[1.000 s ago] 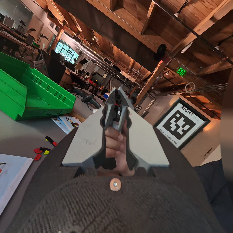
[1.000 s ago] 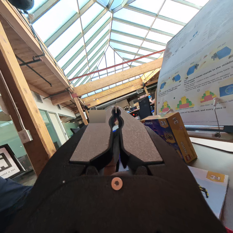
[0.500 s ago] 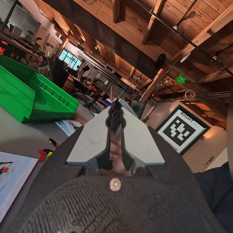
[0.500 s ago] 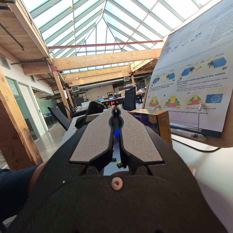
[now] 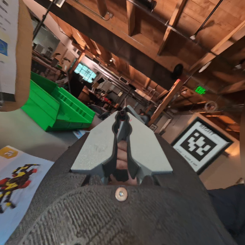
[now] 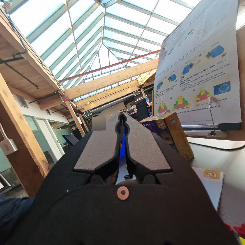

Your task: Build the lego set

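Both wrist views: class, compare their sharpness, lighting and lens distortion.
Left wrist view: motion blur smears the white instruction booklet and green plastic bins; dim, warm light under a wooden ceiling. Right wrist view: sharper, bright daylight through the glass skylight, slight blur at the edges. Both bend straight beams, showing wide-angle distortion.

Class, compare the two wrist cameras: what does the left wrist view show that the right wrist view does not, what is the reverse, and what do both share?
Only the left wrist view: green bins, a framed black-and-white marker sign, and the left gripper pinching a small black and red piece. Only the right wrist view: the skylight, the lego box and the right gripper, closed. Both show the instruction booklet and the clipboard sheet.
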A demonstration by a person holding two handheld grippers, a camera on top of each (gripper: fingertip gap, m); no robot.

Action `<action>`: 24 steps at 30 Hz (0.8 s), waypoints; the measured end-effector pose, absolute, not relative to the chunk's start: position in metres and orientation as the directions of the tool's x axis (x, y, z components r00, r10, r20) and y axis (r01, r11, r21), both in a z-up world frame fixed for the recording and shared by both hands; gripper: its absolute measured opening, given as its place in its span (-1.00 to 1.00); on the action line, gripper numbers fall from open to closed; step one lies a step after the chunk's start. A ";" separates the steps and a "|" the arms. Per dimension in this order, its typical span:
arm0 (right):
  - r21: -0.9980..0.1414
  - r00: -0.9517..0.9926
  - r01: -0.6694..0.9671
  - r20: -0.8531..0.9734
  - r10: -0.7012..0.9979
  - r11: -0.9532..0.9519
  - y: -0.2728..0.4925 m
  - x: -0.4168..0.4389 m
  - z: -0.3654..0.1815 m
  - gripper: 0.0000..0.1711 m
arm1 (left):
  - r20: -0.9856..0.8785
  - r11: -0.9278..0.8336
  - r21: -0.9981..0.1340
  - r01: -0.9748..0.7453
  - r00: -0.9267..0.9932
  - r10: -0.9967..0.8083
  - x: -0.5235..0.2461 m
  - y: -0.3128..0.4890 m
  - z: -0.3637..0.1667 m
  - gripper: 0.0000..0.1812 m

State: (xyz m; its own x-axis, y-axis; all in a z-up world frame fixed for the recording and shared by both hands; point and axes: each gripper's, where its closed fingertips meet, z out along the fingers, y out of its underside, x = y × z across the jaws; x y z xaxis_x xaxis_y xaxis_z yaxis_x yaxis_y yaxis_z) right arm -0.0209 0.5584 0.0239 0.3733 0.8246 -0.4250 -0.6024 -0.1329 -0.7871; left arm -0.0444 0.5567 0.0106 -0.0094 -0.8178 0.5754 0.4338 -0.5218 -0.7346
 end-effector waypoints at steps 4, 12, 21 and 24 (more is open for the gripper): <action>-0.786 0.362 -0.603 -0.425 0.830 -0.139 0.558 -0.019 0.025 -0.99 | 0.617 -0.609 -0.642 0.465 -0.157 -0.771 -0.043 0.550 0.018 -0.94; -0.778 0.283 -0.587 -0.457 0.843 -0.225 0.555 -0.038 0.018 -0.97 | 0.614 -0.611 -0.674 0.415 -0.144 -0.776 -0.027 0.542 0.010 -0.94; -0.786 0.225 -0.535 -0.484 0.846 -0.308 0.553 -0.053 0.008 -1.00 | 0.623 -0.588 -0.649 0.482 -0.106 -0.775 -0.046 0.558 0.014 -0.95; -0.784 0.228 -0.542 -0.485 0.844 -0.304 0.558 -0.037 0.011 -1.00 | 0.587 -0.577 -0.685 0.444 -0.132 -0.799 -0.055 0.554 0.016 -0.95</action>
State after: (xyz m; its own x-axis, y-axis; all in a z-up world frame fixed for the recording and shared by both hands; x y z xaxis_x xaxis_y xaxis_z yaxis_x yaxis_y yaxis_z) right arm -0.0368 0.5576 0.0112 0.2280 0.8440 -0.4854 -0.5417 -0.3043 -0.7836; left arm -0.0552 0.5540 0.0164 -0.1325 -0.7988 0.5868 0.4443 -0.5771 -0.6852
